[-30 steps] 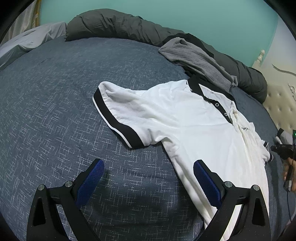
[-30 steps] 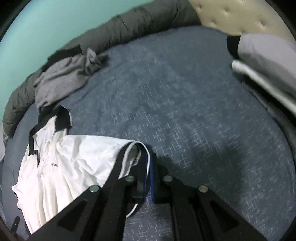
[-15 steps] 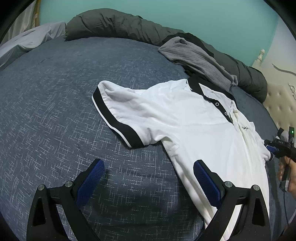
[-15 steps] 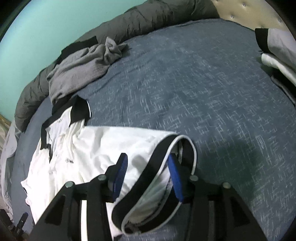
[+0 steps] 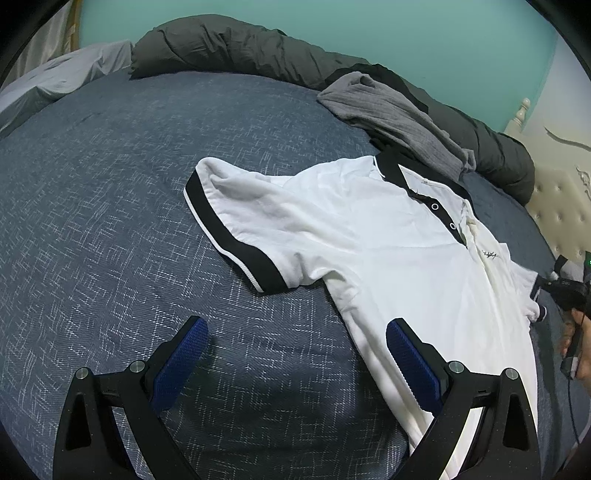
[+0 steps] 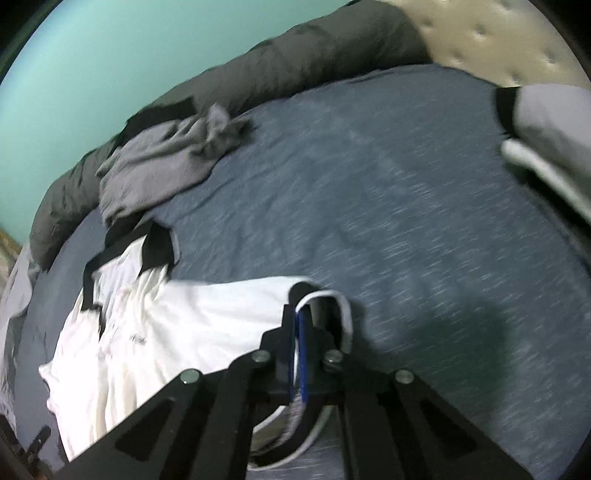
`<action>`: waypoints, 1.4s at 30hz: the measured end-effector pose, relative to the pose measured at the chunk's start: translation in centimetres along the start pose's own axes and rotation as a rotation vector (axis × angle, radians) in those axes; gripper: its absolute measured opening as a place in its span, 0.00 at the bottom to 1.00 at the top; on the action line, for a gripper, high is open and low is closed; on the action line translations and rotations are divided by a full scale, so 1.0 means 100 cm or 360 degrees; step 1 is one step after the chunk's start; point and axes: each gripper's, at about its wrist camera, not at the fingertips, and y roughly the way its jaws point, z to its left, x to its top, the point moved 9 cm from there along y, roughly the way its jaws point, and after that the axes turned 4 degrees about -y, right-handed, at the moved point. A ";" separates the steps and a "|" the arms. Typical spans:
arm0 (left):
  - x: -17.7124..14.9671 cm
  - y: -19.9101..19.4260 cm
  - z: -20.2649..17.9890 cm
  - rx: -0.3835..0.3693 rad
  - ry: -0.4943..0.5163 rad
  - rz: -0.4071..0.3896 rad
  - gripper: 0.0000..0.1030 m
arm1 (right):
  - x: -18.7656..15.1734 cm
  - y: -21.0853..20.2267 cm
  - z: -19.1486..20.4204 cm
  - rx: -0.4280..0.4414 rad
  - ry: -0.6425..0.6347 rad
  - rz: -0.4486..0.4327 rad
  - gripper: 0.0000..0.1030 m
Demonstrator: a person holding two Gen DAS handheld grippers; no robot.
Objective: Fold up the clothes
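Observation:
A white polo shirt (image 5: 369, 251) with black collar and black sleeve bands lies spread on the blue bedspread (image 5: 92, 221). My left gripper (image 5: 295, 354) hovers open over the bedspread, its right pad above the shirt's side edge, nothing between the pads. In the right wrist view the same shirt (image 6: 192, 314) lies at lower left. My right gripper (image 6: 301, 332) is shut on the shirt's black-banded sleeve cuff (image 6: 332, 306), which loops around the fingers. The right gripper (image 5: 554, 288) also shows at the far edge of the left wrist view, held by a hand (image 5: 578, 350).
A grey garment (image 5: 395, 114) lies crumpled past the collar, against a dark duvet roll (image 5: 240, 51) along the teal wall. A padded cream headboard (image 6: 480, 33) stands behind. Folded grey and white clothes (image 6: 546, 140) sit at the right of the bed.
My right gripper opened around the black-banded sleeve cuff half a second ago and has now shut on it. The left gripper has stayed still and open.

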 end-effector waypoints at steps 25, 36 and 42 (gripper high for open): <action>-0.001 -0.002 0.000 -0.0001 -0.0010 0.0001 0.97 | -0.052 0.006 -0.011 0.0196 0.0372 0.0114 0.51; -0.002 -0.004 0.000 0.0004 -0.0010 -0.0005 0.97 | -0.049 0.012 0.003 0.0102 0.0228 0.0073 0.03; -0.001 -0.003 0.001 0.0002 -0.0007 -0.0002 0.97 | -0.020 -0.013 -0.023 0.0028 0.0231 -0.0032 0.01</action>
